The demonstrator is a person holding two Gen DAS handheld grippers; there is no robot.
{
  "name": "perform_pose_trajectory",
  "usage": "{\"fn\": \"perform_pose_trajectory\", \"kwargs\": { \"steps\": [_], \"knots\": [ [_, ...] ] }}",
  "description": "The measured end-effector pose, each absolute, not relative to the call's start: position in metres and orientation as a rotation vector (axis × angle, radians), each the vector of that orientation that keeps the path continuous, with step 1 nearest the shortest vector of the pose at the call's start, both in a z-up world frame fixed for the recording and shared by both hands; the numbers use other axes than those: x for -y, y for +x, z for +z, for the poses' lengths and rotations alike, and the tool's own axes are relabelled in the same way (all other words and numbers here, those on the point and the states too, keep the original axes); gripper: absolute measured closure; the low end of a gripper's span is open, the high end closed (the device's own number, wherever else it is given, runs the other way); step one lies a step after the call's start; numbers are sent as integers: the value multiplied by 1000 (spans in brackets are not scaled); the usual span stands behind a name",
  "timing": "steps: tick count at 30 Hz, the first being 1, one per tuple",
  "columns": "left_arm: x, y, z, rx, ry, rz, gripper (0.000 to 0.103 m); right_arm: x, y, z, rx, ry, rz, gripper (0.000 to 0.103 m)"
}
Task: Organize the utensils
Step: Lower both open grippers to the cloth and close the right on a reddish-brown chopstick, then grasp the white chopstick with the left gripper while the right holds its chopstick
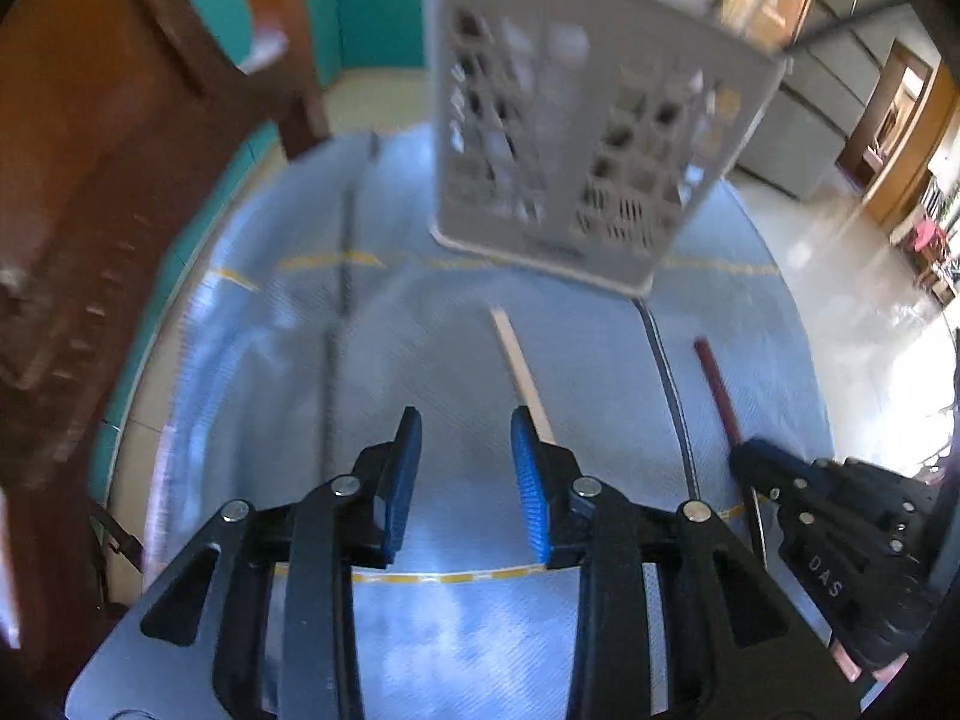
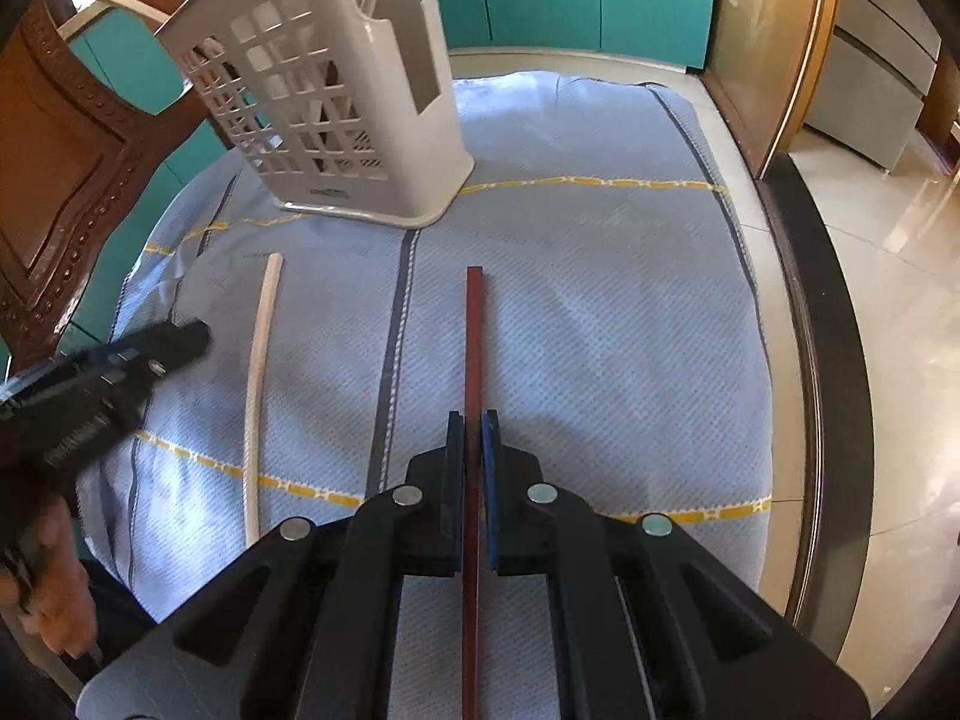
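Two chopsticks lie lengthwise on a pale blue cloth (image 2: 570, 300) that covers the tabletop. The dark red chopstick (image 2: 474, 330) runs straight through the right gripper (image 2: 473, 420), whose blue-padded fingers are pressed together on it, with much of the stick reaching out past the fingertips toward a white slotted utensil basket (image 2: 336, 102) standing upright at the far end of the cloth. The cream chopstick (image 2: 259, 384) lies to the left of the red one, apart from it, with a dark stripe of the cloth between them. The left gripper (image 1: 467, 429) hangs above the cloth with its fingers apart and nothing between them; the cream chopstick (image 1: 521, 369) passes just beside and under its right finger (image 1: 528, 468). A person's hand (image 2: 60, 594) shows at the lower left edge.
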State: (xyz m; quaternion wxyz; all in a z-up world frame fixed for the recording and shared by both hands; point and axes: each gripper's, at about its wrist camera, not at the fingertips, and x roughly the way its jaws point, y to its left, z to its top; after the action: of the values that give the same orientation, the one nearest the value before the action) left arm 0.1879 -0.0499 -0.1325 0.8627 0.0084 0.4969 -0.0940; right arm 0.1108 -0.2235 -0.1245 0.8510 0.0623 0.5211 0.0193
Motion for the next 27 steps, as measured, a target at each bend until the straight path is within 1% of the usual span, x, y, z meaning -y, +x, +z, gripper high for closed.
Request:
{"fn": "perform_pose_trajectory", "kwargs": {
  "steps": [1, 2, 3, 6, 10, 14, 22, 27],
  "knots": [
    [54, 190, -136, -1057, 15, -201, 67, 224, 112, -124, -1095, 131, 37, 96],
    [57, 192, -138, -1070, 11, -202, 62, 224, 112, -124, -1094, 128, 35, 96],
    [58, 194, -140, -1076, 8, -202, 61, 224, 113, -124, -1091, 120, 31, 95],
    [63, 201, -149, -1092, 26, -175, 61, 220, 114, -122, -1064, 69, 16, 94],
    [65, 207, -154, -1094, 24, -158, 61, 215, 117, -122, -1036, 10, 9, 87],
    [65, 209, -153, -1084, 35, -153, 60, 211, 122, -127, -1038, 0, 11, 84],
    [70, 196, -150, -1054, 50, -147, 60, 213, 130, -128, -1032, 8, -8, 83],
    [75, 192, -150, -1066, 56, -157, 60, 214, 132, -127, -1033, 12, -7, 83]
  ]
}}
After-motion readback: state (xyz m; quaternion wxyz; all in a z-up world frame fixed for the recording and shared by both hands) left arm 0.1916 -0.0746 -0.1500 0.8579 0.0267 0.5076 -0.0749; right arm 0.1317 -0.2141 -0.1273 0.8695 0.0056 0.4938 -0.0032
